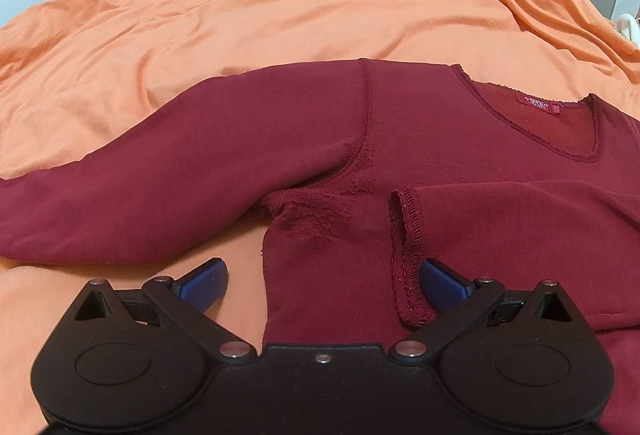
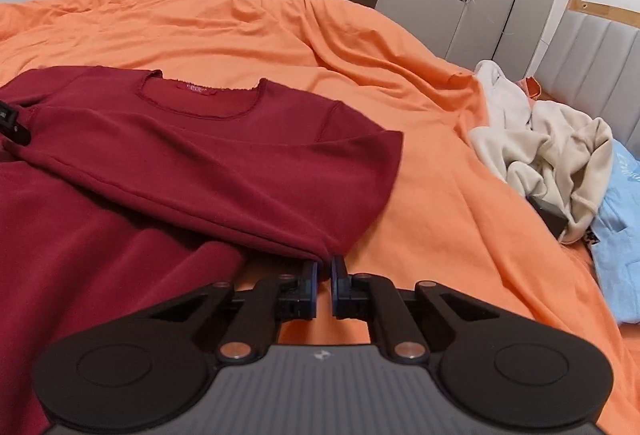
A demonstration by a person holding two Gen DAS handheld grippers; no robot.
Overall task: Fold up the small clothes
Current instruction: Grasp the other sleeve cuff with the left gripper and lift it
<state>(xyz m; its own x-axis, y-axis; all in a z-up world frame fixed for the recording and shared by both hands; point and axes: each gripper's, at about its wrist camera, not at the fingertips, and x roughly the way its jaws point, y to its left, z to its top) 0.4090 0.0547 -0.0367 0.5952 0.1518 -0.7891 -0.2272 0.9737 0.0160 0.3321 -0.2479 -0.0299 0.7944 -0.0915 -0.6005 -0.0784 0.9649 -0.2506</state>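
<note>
The red top [image 1: 460, 163] lies flat on the orange sheet [image 1: 280, 7], one sleeve [image 2: 224, 171] folded across its chest. The right gripper [image 2: 324, 271] is pinched on that sleeve's folded edge, while the left gripper [image 1: 324, 275] hangs wide open over the top's side. Cream and blue clothes [image 2: 560, 159] lie heaped well to the right.

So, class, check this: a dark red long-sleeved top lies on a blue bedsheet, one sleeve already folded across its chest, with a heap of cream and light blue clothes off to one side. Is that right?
Not quite. The bedsheet is orange, not blue, as both wrist views show. The rest holds: the dark red top has one sleeve folded across its chest, and the heap of cream and light blue clothes lies to one side in the right wrist view.
</note>
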